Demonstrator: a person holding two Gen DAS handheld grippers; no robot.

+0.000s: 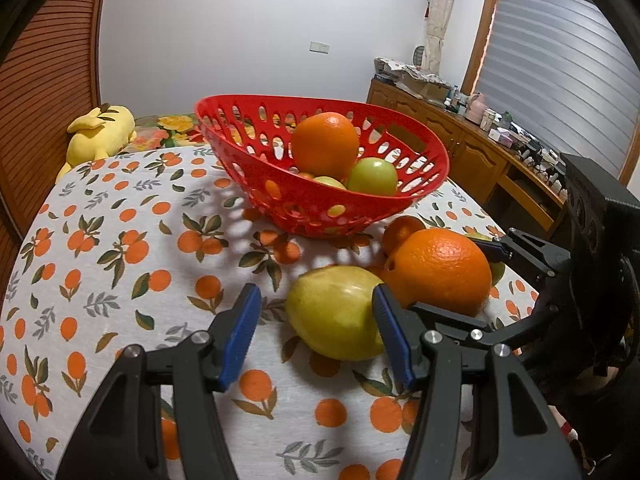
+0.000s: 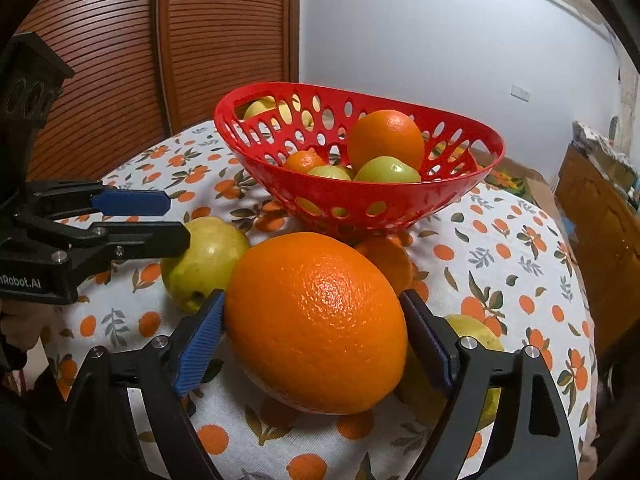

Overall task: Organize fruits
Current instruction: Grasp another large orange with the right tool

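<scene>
A red perforated basket [image 1: 320, 216] [image 2: 360, 200] stands mid-table and holds an orange [image 1: 324, 144], green apples [image 1: 372, 176] and a small orange [image 2: 304, 160]. In front of it a large orange [image 2: 316, 320] [image 1: 440, 268] rests on the cloth, and my right gripper [image 2: 312, 300] [image 1: 452, 276] has both blue pads against its sides. A yellow-green pear [image 1: 332, 312] [image 2: 204, 260] lies to its left. My left gripper [image 1: 316, 332] [image 2: 172, 220] stands open around the pear, its left pad clear of the fruit. A small orange [image 2: 388, 260] sits behind the large one.
Another yellow-green fruit [image 2: 476, 332] lies partly hidden behind my right finger. The round table [image 1: 120, 240] has an orange-print cloth. A yellow plush toy [image 1: 100, 132] lies beyond its far edge, and a cluttered wooden sideboard [image 1: 460, 140] lines the right wall.
</scene>
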